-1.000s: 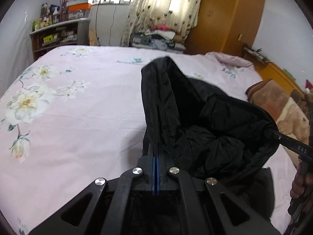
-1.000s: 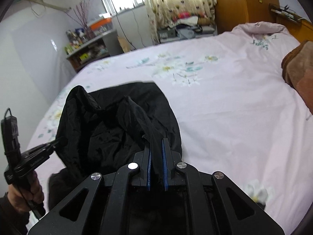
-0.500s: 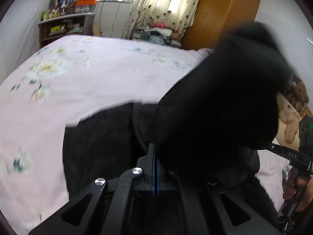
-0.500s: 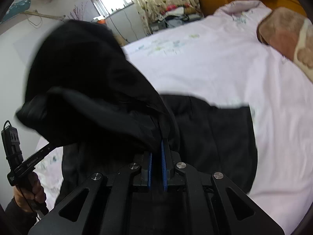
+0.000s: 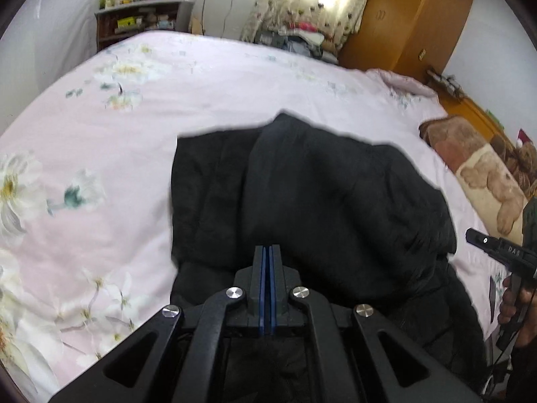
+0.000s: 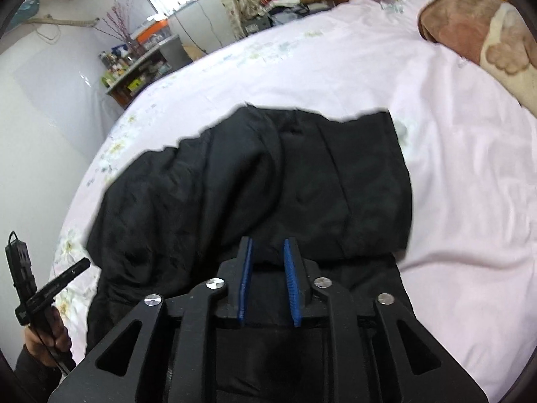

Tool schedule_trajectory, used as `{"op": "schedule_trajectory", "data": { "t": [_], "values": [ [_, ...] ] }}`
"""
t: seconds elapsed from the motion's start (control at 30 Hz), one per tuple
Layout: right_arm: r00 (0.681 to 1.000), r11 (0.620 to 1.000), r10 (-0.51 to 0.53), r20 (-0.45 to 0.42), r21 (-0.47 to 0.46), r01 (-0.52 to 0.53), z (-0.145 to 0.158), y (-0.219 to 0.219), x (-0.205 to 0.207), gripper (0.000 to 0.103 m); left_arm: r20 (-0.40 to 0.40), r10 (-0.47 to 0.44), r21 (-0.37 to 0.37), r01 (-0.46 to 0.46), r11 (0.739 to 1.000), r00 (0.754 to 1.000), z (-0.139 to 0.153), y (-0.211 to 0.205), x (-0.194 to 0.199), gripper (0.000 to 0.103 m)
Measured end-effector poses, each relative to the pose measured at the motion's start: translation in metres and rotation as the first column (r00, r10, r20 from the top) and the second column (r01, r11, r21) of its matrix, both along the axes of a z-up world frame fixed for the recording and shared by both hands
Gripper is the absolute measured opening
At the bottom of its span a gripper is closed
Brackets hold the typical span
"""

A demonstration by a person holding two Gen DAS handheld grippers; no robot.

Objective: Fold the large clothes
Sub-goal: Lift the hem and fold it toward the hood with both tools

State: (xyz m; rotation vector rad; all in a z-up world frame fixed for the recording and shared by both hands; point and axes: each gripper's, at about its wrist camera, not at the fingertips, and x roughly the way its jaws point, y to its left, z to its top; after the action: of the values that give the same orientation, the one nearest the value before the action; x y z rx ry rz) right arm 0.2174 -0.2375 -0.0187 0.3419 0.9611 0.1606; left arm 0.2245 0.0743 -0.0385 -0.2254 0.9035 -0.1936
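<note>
The black garment [image 5: 312, 201] lies folded over on the pink flowered bed [image 5: 100, 134], with free sheet to its left, beyond it and to its right toward the brown blanket [image 6: 470, 33]. The left gripper [image 5: 267, 252] points down at its near edge, fingers clenched on a fold of the cloth. The right gripper [image 6: 267, 252] has just been opening: fingers released, cloth between them.

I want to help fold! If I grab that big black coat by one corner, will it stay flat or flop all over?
Probably flop: the black coat lies in soft creases and folds on the pink bedsheet, so it looks limp. It looks puffy and thick, so likely bulky, maybe heavy for you. Its surface seems smooth, so it may slip when gripped.
</note>
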Motion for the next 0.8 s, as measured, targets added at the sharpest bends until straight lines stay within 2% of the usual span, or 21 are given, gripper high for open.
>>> {"op": "schedule_trajectory", "data": {
  "t": [0.07, 0.13, 0.2, 0.23, 0.27, 0.33, 0.4, 0.47, 0.67, 0.8],
  "values": [
    [1.000, 1.000, 0.020, 0.020, 0.004, -0.020, 0.005, 0.013, 0.008, 0.030, 0.047, -0.006, -0.020, 0.007, 1.000, 0.999, 0.015, -0.006, 0.008, 0.002],
    [0.998, 0.999, 0.047, 0.041, -0.004, -0.047, 0.009, 0.029, 0.020, 0.030, 0.091, -0.025, -0.025, 0.027, 0.999, 0.996, 0.026, -0.017, 0.019, 0.007],
    [0.994, 0.996, 0.085, 0.064, -0.008, -0.084, 0.012, 0.048, 0.032, 0.030, 0.123, -0.057, -0.007, 0.058, 0.998, 0.991, 0.026, -0.031, 0.029, 0.020],
    [0.993, 0.995, 0.099, 0.069, -0.010, -0.098, 0.010, 0.053, 0.035, 0.030, 0.122, -0.071, 0.009, 0.070, 0.997, 0.990, 0.021, -0.037, 0.033, 0.022],
    [0.991, 0.993, 0.117, 0.069, -0.017, -0.116, 0.006, 0.061, 0.040, 0.030, 0.106, -0.080, 0.029, 0.078, 0.997, 0.991, 0.012, -0.044, 0.037, 0.023],
    [0.990, 0.989, 0.138, 0.034, -0.049, -0.136, -0.012, 0.073, 0.049, 0.030, 0.024, -0.082, 0.070, 0.080, 0.994, 0.996, -0.020, -0.050, 0.050, 0.023],
    [0.987, 0.983, 0.155, -0.032, -0.090, -0.158, -0.040, 0.083, 0.056, 0.030, -0.061, -0.059, 0.063, 0.063, 0.996, 0.996, -0.055, -0.045, 0.056, 0.023],
    [0.985, 0.982, 0.158, -0.069, -0.092, -0.164, -0.061, 0.086, 0.057, 0.030, -0.069, -0.049, 0.038, 0.052, 0.998, 0.996, -0.073, -0.040, 0.053, 0.021],
    [0.985, 0.978, 0.159, -0.062, -0.127, -0.166, -0.081, 0.091, 0.055, 0.030, -0.035, -0.059, 0.097, 0.062, 0.993, 0.998, -0.084, -0.050, 0.053, 0.020],
    [0.983, 0.974, 0.167, -0.082, -0.142, -0.177, -0.077, 0.093, 0.056, 0.030, -0.053, -0.065, 0.120, 0.071, 0.990, 0.996, -0.068, -0.053, 0.052, 0.020]
  ]
}}
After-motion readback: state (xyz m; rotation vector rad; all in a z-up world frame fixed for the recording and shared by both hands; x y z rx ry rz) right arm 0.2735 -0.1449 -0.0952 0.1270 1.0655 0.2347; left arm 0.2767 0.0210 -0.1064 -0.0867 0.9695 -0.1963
